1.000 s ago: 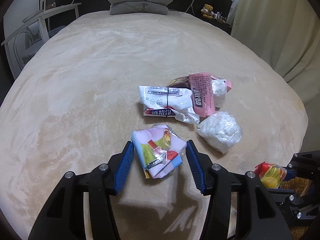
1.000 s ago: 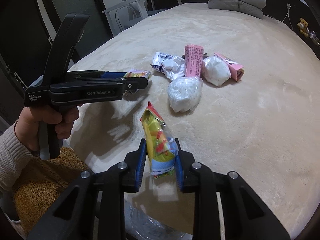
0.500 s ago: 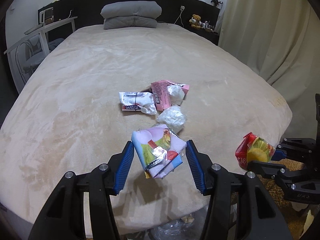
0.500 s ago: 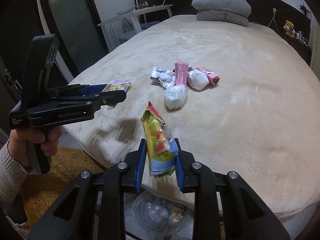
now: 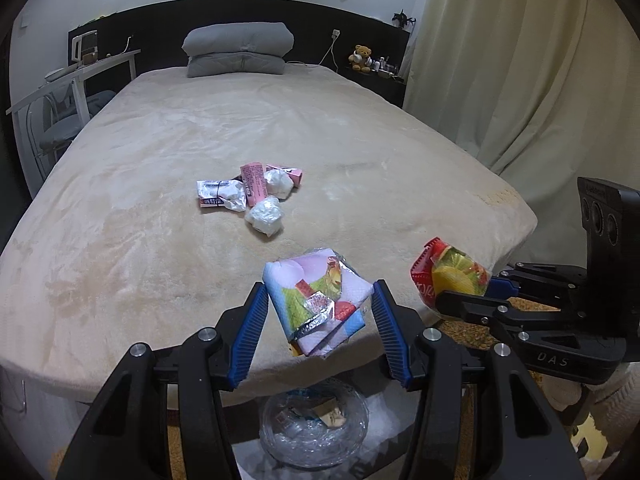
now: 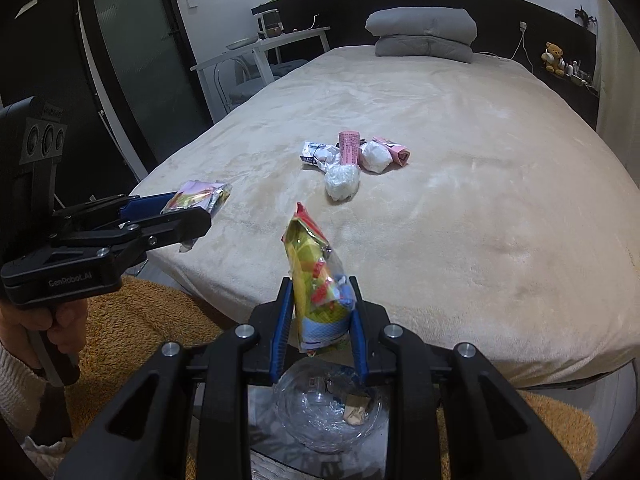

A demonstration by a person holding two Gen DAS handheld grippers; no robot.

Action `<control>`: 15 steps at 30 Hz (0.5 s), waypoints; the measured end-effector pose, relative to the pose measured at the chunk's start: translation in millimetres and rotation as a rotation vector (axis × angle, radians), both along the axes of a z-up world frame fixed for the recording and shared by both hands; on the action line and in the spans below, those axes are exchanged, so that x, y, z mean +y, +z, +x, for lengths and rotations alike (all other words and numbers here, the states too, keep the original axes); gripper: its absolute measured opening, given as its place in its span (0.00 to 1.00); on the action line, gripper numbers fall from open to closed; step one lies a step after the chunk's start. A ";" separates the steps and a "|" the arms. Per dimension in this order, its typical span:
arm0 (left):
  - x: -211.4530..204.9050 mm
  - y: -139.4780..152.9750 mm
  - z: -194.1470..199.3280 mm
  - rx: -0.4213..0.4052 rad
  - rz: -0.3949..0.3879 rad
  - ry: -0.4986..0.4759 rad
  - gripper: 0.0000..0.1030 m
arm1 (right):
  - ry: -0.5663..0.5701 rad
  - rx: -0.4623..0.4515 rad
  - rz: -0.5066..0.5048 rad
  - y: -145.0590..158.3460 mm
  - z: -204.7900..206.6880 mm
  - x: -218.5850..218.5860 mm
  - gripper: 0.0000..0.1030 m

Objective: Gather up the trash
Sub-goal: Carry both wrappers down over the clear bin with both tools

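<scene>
Above the clear trash bag (image 5: 312,424) at the bed's (image 5: 160,184) foot, the left gripper (image 5: 318,318) clamps a pink wrapper (image 5: 316,300) (crumpled); the right gripper (image 6: 318,330) clamps a yellow packet (image 6: 316,280).

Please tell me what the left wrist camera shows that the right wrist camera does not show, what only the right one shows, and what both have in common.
Only the left wrist view: a long beige curtain.

Only the right wrist view: a dark frosted glass door and the person's hand on the left gripper's handle.

Both views: the beige bed, the grey pillow, the left gripper shut on a crumpled pink and green wrapper, the right gripper shut on a yellow and red snack bag, and the clear plastic-lined bin below.
</scene>
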State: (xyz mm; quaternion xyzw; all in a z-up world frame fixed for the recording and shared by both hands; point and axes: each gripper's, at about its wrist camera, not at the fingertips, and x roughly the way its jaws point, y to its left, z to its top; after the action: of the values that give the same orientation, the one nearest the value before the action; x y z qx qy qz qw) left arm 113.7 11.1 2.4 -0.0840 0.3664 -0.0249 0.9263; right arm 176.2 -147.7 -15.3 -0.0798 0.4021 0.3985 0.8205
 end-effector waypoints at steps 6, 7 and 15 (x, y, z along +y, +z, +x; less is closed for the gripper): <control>-25.7 4.2 -31.3 -0.007 -0.003 -0.026 0.51 | -0.014 0.004 0.005 5.3 -24.0 -16.6 0.27; -27.9 3.3 -35.4 -0.005 -0.003 -0.027 0.51 | -0.016 0.007 0.005 5.4 -26.1 -17.4 0.27; -29.9 -23.8 -46.1 0.048 -0.045 -0.028 0.51 | -0.015 0.060 -0.008 -11.3 -29.8 -18.4 0.27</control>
State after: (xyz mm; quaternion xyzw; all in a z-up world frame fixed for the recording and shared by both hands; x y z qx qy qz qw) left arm 67.6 -18.8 -21.5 -0.1004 0.3891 -0.0440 0.9146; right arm 146.4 -166.0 -26.6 -0.0680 0.4288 0.3929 0.8106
